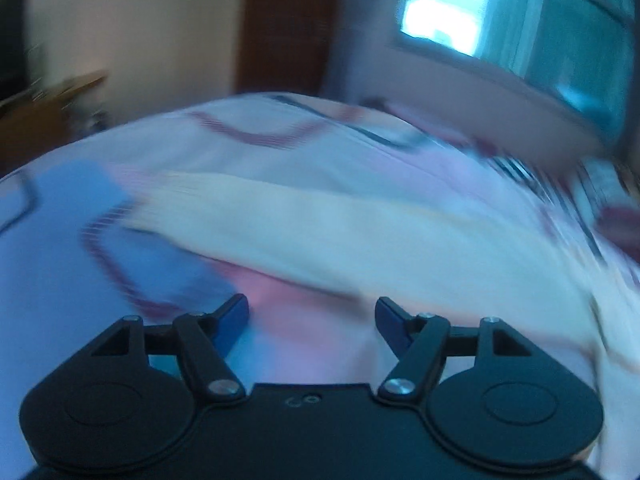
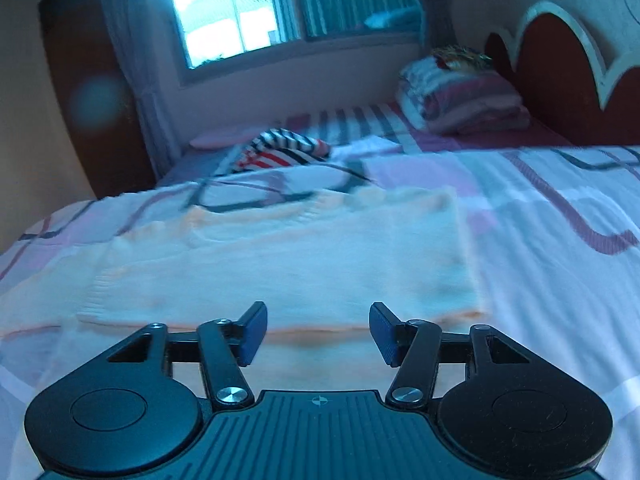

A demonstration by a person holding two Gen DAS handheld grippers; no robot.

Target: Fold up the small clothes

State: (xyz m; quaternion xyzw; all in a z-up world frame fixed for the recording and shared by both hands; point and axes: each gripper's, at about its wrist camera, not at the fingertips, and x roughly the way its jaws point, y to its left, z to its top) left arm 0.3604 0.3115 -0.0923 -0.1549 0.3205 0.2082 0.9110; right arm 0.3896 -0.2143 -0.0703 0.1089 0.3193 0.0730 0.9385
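Fingers [image 2: 256, 330] on your right gripper [image 2: 318, 332] stand apart, empty, just short of the cream sweater [image 2: 304, 264], which lies flat and partly folded on the bedspread [image 2: 540, 208]; your left gripper [image 1: 312, 320] hovers likewise parted, holding nothing, seemingly between folds.

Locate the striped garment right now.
In the right wrist view the striped garment lies bunched at the far side of the bed, left of centre, below the window and beyond the cream sweater.
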